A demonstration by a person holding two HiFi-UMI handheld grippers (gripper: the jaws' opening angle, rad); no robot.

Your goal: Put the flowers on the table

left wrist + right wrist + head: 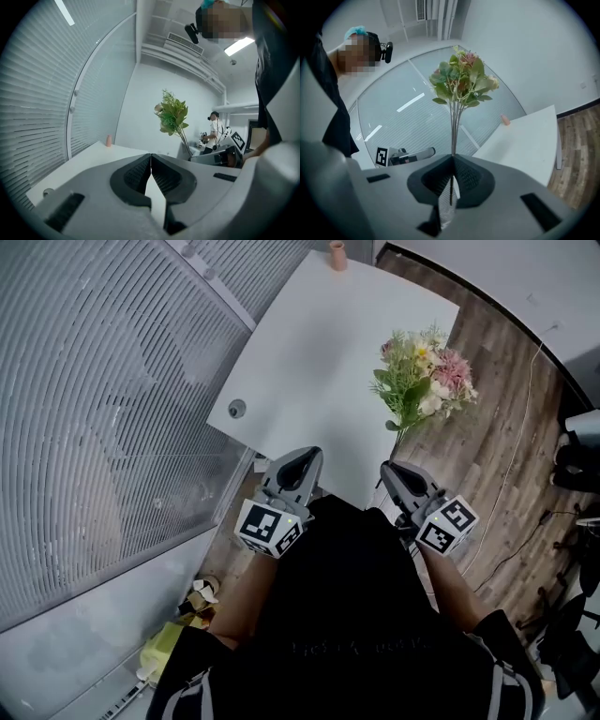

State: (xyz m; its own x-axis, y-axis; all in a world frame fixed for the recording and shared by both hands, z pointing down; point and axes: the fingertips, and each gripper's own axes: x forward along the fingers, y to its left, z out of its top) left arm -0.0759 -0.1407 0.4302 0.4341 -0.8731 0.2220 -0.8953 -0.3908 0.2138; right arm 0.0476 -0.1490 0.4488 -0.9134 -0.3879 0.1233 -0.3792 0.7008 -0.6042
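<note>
Head view: flowers not down yet

Nearest us, left gripper (312, 457) is pinched together on nothing. Right gripper (387, 467) clamps the thin stems (452, 131), flowers (424, 376) up by the table (309, 352) edge, upper right. Release there and we reckon they tip onto the floor (502, 418).

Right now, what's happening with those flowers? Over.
Right gripper shut on flowers by the stems, not yet on table. Left gripper shut, empty. Pink cup at table's far end, no obstacle.

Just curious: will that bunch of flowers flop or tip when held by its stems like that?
Probably top-heavy: the flowers spread wide above thin stems. Likely fairly stiff and light: they run straight from the right gripper without drooping.
</note>
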